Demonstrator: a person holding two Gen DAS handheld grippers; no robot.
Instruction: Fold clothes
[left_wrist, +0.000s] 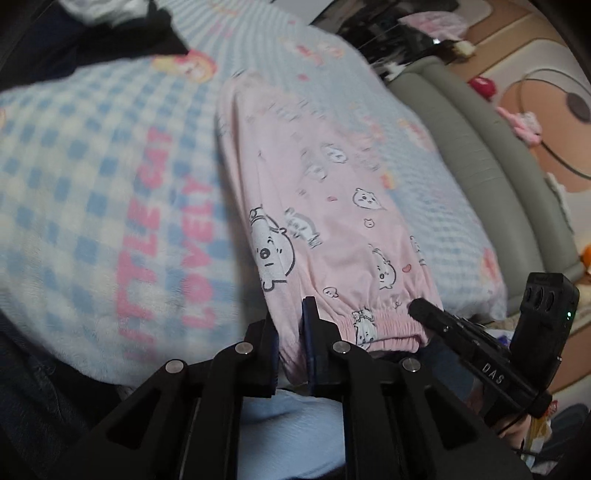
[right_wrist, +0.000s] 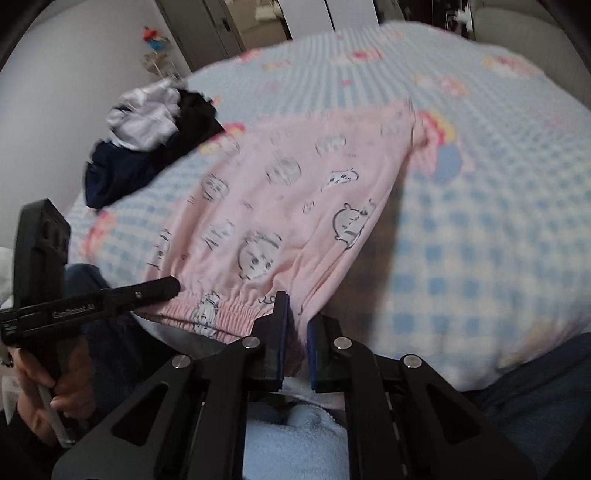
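Note:
A pink garment (left_wrist: 314, 206) printed with cartoon animals stretches across the blue checked blanket (left_wrist: 92, 177); its elastic band is pulled toward the near edge. My left gripper (left_wrist: 291, 343) is shut on the band's left corner. In the same view the right gripper (left_wrist: 421, 308) grips the band's other corner. From the right wrist view, the pink garment (right_wrist: 295, 206) runs away from me, my right gripper (right_wrist: 295, 339) is shut on the band's right end, and the left gripper (right_wrist: 173, 286) holds the far end, a hand (right_wrist: 55, 391) around its handle.
A heap of dark and white clothes (right_wrist: 147, 144) lies at the blanket's far left corner. A grey padded bed edge (left_wrist: 461, 140) runs along the right, with a patterned floor mat (left_wrist: 546, 122) and small toys beyond it. Closet doors (right_wrist: 236, 29) stand behind the bed.

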